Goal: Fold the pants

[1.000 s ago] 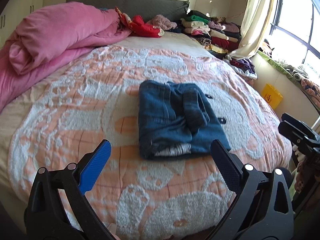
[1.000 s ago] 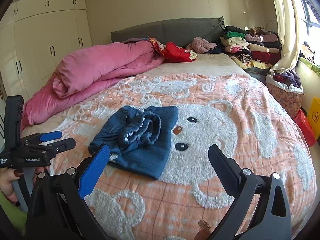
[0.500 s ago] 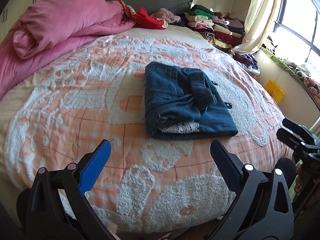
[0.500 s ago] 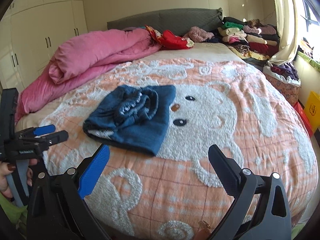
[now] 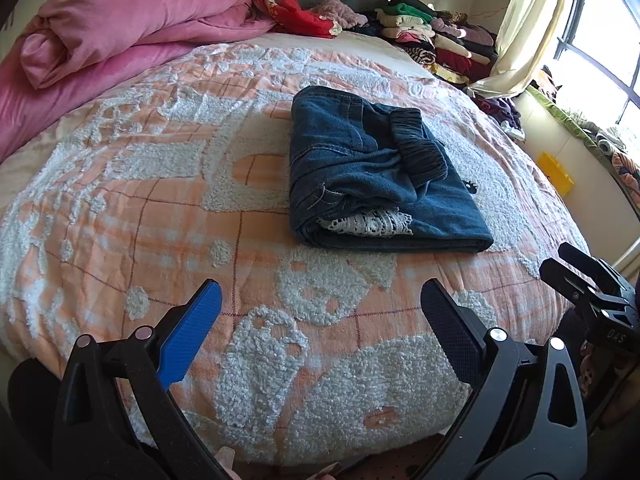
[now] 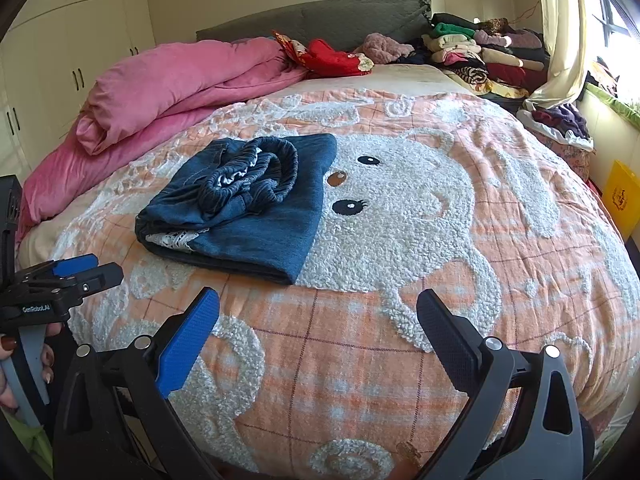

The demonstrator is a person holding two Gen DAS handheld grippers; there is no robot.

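Left gripper (image 5: 320, 312) hangs over the near edge of the bed (image 5: 120, 208), jaws spread wide w/ nothing between them; it also shows at the left edge of the right wrist view (image 6: 86, 270). Right gripper (image 6: 318, 316) is likewise spread wide & holds nothing, also above the near edge; its tip shows at the right edge of the left wrist view (image 5: 580, 276). Folded denim pants (image 5: 372, 172) (image 6: 248, 204) lie flat on the orange-white bedspread, roughly mid-bed, well apart from both grippers. Elastic waistband is bunched on top; white lace trim pokes out at the near end. Pink duvet (image 6: 172, 84) is heaped along the far left edge. Stacked clothes (image 6: 476, 56) sit at the far right corner by the headboard (image 6: 340, 20).
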